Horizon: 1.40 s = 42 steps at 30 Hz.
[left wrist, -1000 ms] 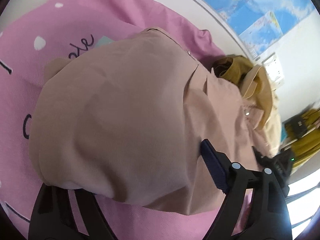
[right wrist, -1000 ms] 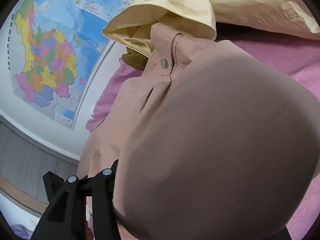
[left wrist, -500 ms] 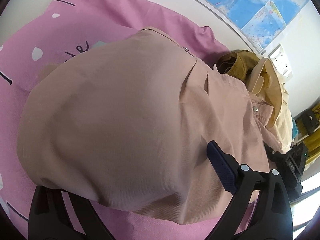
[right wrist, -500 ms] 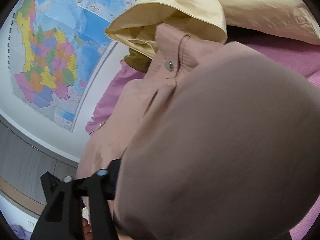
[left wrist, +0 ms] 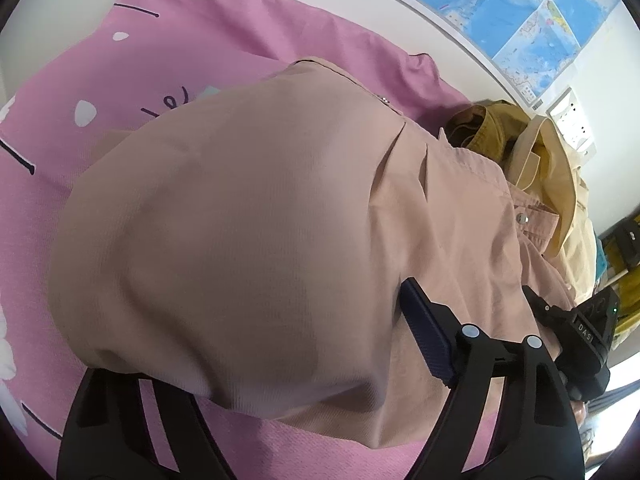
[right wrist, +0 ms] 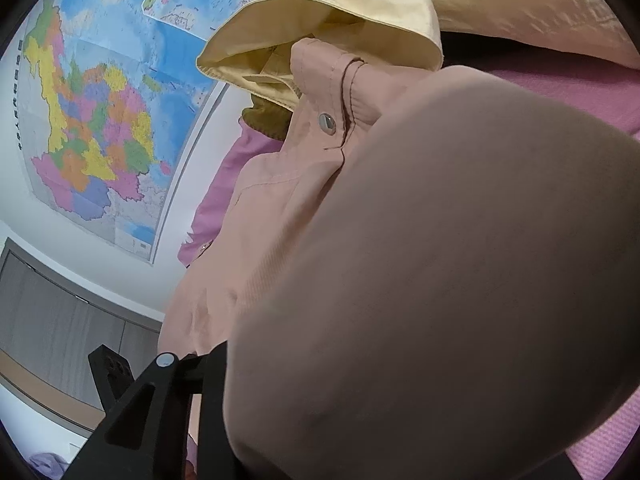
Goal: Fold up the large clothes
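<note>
Left wrist view, from 9 o'clock across: the pink sheet (left wrist: 200, 40) lies bare. At centre the jacket (left wrist: 260, 220) bulges as a thick fold over my left hand-held gripper (left wrist: 256, 332). The jaws stand wide and have just been closing. One finger is buried under cloth, the blue pad (left wrist: 424, 332) sits against the fold's edge at 4 o'clock, and I cannot tell whether they pinch yet.

Only this view shows the jacket's far hem, the mustard garment (left wrist: 488, 128) at 2 o'clock, and how much sheet is free for laying the fold down.

Right wrist view: a map (right wrist: 100, 120) fills 10 o'clock, and only here do I see the collar snap (right wrist: 327, 123) and the yellow coat (right wrist: 360, 0) resting on the collar at 12. My right hand-held gripper (right wrist: 280, 380) has also just been closing. The fold hides all but one finger, so its grip is unclear too.

I judge the fold is mid-carry. I should get both grips firm, keep the two corners level, and free the collar from the yellow coat before laying the fold flat.
</note>
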{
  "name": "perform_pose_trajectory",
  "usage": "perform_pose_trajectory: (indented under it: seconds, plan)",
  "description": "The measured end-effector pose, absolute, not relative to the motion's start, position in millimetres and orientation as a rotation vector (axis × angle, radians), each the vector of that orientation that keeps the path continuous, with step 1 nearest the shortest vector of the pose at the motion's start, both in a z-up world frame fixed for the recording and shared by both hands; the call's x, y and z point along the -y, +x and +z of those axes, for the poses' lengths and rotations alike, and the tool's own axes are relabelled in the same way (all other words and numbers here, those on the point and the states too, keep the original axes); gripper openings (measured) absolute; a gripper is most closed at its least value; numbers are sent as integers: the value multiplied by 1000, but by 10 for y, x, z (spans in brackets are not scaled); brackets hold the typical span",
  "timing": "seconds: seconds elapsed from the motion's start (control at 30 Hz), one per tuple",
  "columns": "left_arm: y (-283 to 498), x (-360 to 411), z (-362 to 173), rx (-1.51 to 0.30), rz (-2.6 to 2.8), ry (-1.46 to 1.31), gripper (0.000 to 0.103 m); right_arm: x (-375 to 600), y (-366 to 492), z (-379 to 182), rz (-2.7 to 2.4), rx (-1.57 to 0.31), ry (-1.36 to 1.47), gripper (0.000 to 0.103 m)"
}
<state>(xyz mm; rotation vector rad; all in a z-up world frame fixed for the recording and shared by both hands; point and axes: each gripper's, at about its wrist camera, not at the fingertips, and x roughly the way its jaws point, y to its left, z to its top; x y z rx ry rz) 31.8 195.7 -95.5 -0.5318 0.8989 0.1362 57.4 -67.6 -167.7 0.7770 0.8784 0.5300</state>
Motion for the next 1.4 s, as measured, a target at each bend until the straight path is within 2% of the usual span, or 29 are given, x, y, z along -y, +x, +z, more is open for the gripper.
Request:
perform_pose_trajectory:
  seconds: [0.43,0.7,0.9,1.2,1.4]
  plan:
    - [331,-1935,-958,-901,144,-512,76,628,624,-1666,537,-888,768,32]
    - [339,-1951,-962,-905,135,-509,74,620,642,-1699,554,-912,779,23]
    - [335,-1985,-966,-901,135,-531,62,592,647,-1716,564,-913,788,20]
    - [336,-2009,-968,-904,111,-563,53,529,632,-1659,583,-904,752,19]
    - [340,-2160,-1017,-915,30,-681,40,412,610,-1534,593,-880,709,17]
